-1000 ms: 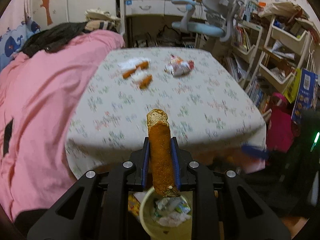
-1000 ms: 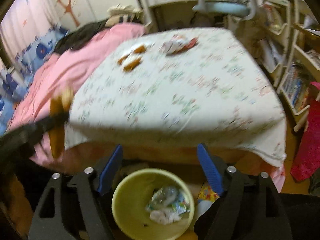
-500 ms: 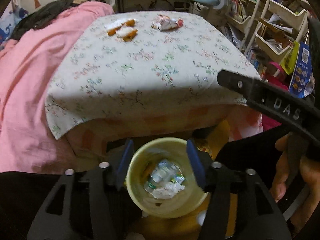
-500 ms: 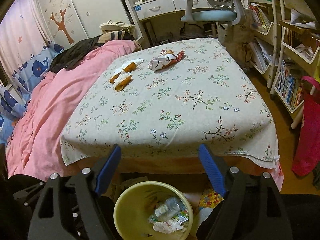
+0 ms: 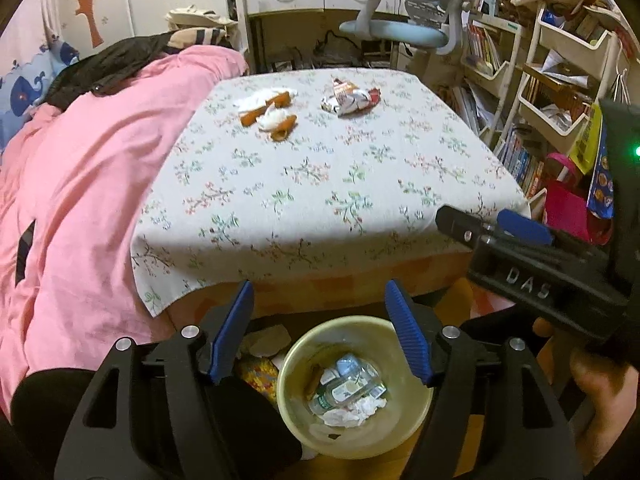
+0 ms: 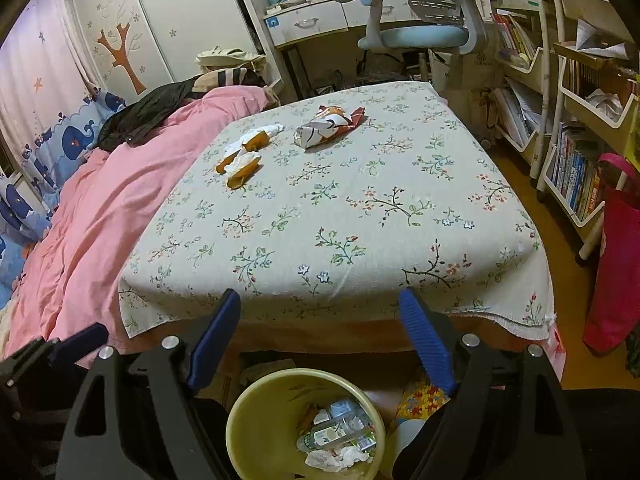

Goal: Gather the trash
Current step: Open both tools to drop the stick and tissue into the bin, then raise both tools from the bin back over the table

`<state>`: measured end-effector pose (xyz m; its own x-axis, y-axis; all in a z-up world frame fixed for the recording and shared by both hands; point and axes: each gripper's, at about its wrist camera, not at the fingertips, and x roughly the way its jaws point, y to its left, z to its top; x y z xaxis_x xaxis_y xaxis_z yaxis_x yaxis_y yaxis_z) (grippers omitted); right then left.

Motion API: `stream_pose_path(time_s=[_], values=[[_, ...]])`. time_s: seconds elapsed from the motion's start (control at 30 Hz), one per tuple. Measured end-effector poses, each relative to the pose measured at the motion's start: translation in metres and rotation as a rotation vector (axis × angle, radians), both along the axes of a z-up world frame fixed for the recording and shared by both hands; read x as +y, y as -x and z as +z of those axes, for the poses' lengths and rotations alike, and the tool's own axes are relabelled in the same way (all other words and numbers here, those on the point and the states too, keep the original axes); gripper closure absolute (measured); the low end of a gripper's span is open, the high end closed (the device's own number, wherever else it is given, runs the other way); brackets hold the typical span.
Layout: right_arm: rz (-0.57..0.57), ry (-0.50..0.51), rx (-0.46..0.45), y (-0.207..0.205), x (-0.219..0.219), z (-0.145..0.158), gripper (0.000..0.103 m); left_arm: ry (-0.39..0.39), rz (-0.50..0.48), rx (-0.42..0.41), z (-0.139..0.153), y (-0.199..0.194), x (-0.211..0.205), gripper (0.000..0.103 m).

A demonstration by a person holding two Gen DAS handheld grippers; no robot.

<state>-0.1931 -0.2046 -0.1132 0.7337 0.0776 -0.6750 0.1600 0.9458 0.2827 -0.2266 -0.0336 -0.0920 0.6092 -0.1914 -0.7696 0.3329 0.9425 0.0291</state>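
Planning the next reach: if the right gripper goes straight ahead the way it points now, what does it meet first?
Probably the near edge of the floral tablecloth, which fills the gap between the right gripper's open jaws. The yellow bin sits below that line. Depth is uncertain.

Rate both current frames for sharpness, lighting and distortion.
Left wrist view: sharp, warm dim indoor light, strong fisheye bending the tablecloth edges and dark corner vignette; the bin is clearly readable. Right wrist view: equally sharp, no motion blur, same barrel distortion; the snack wrapper and orange peels are crisp.
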Motion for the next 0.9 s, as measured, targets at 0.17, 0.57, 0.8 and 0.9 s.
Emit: stream_pose_path(time_s=[0.17, 0.57, 0.8, 0.9], values=[[0.006, 0.009, -0.001, -0.001, 0.003, 0.0, 0.024, 0.009, 0.008, -0.016, 0.006, -0.004, 0.0, 0.033], [0.016, 0.015, -0.025, -0.009, 0.005, 0.007, 0.023, 0.054, 0.027, -0.008, 0.017, -0.028, 0.01, 0.027], [0.037, 0.023, -0.031, -0.024, 0.005, 0.017, 0.023, 0.051, 0.058, -0.02, 0.02, -0.059, 0.016, 0.025], [0.037, 0.027, -0.03, -0.031, 0.003, 0.02, 0.022, 0.059, 0.073, -0.028, 0.022, -0.07, 0.019, 0.024]])
